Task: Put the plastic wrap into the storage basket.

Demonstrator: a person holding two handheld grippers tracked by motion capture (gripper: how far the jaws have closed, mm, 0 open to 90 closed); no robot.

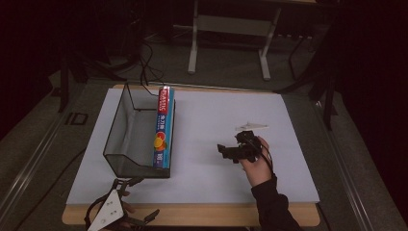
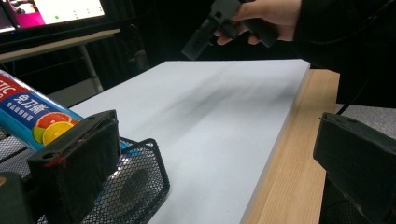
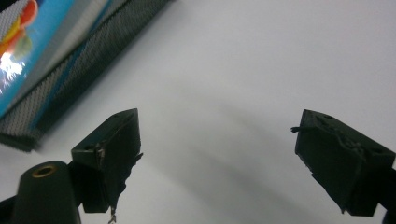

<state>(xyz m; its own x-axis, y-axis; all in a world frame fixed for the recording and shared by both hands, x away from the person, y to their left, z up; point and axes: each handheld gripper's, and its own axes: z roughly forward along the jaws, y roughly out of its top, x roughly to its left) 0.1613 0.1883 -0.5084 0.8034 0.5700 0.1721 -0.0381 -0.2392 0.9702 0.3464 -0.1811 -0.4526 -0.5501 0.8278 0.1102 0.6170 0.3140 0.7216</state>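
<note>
Black wire-mesh basket (image 1: 126, 144): left half of the white board (image 1: 211, 187), long axis running from the near edge toward the far edge, open top, walls upright

Box of plastic wrap (image 1: 163, 127): blue, with citrus fruit printed on it; lies lengthwise in the basket against its right wall, one end near the basket's far right corner, the other at its near right corner

Left gripper (image 1: 129, 199): at the near left corner of the tabletop, just in front of the basket's near end; grey three-cornered plate on top; jaws spread wide, nothing between them; in the left gripper view one jaw sits beside the mesh, the other over the wooden table edge (image 2: 299, 154)

Right gripper (image 1: 231, 150): held by the right hand (image 1: 257, 163) over the bare middle-right of the board, pointing left toward the basket; jaws spread, empty, well apart from the box

Small pale flat item (image 1: 251, 126): on the board just beyond the right gripper; too small to identify
</note>
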